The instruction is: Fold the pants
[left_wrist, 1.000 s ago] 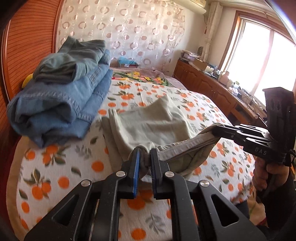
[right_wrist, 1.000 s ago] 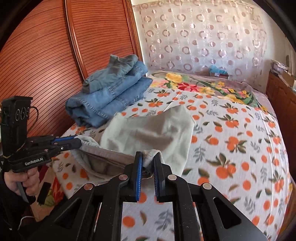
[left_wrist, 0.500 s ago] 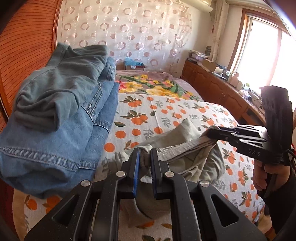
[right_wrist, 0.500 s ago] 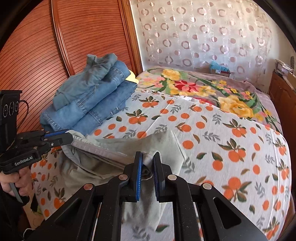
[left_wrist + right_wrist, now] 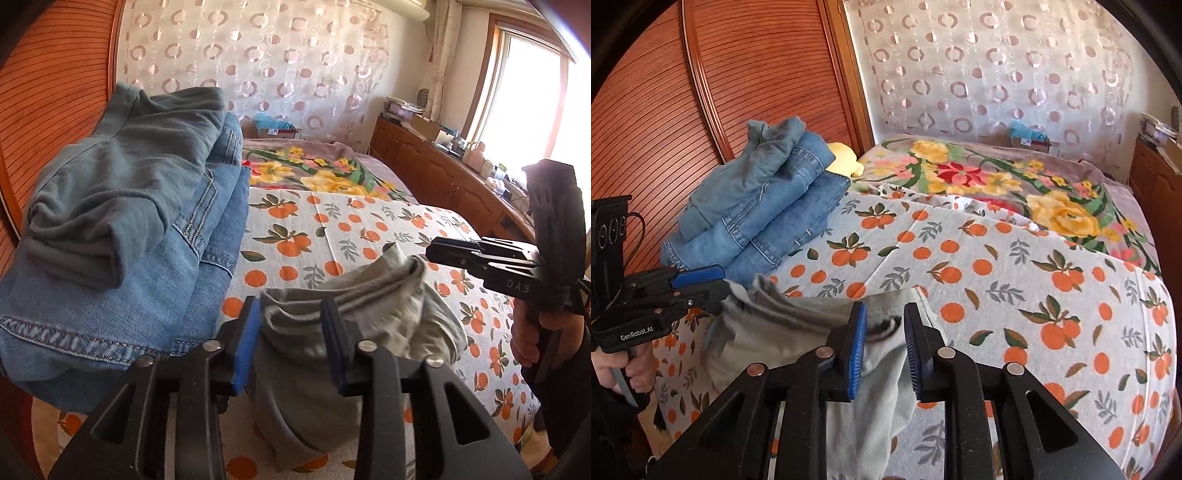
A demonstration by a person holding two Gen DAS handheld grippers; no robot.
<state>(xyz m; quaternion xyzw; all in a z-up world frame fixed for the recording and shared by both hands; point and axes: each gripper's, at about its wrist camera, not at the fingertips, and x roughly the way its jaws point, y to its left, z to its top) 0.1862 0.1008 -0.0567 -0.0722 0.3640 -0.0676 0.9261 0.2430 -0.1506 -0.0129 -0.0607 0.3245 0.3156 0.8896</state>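
As both sets of jaws spread, the left gripper (image 5: pixel 291 336) and right gripper (image 5: pixel 885 347) let go of the grey pants (image 5: pixel 354 317), bunched near the bed's (image 5: pixel 997 258) front edge (beside the jeans stack (image 5: pixel 122 236)). Risk: cloth snags a pad, dragging the fold open or off the edge

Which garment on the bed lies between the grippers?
The pale grey-green pants, crumpled on the orange-print sheet. The other garments are blue denim, folded and stacked by the headboard.

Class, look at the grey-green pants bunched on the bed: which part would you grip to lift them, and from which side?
Probably the thick waistband edge of the grey-green pants, approached from the near edge of the bed. That band stands up in a firm ridge facing the cameras, while the rest lies loose and crumpled.
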